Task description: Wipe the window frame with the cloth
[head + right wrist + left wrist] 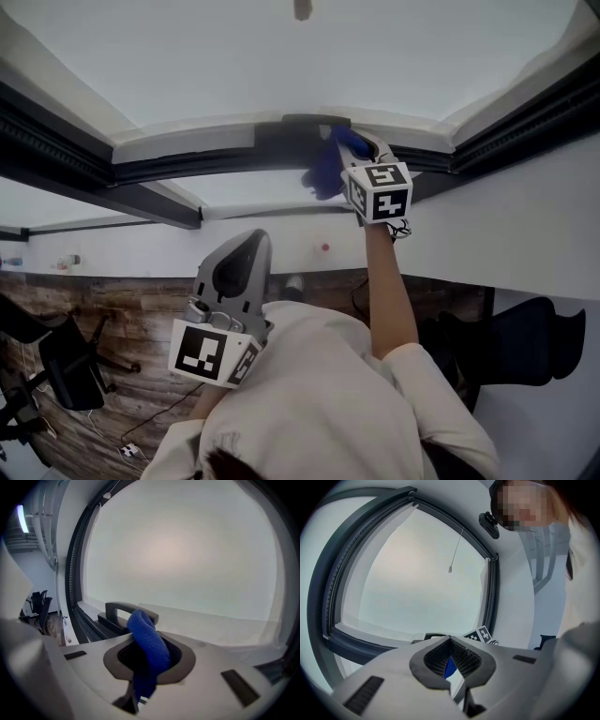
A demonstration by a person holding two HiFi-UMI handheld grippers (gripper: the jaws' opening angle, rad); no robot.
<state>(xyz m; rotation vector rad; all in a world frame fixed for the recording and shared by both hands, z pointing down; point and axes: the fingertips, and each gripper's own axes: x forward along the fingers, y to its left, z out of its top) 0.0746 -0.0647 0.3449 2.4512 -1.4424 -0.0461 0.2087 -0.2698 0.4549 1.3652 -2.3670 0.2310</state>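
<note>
- The blue cloth is pinched by the right gripper and held at the window frame, beside its handle.
- The frame rail is laid crosswise before the jaws.
- The left gripper is closed, empty, farther off.

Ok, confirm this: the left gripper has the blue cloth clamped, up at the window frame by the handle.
Wrong gripper: the right gripper, not the left, has the cloth clamped, up at the window frame by the handle. The right gripper view shows it between those jaws; the left gripper is shut on nothing.
</note>
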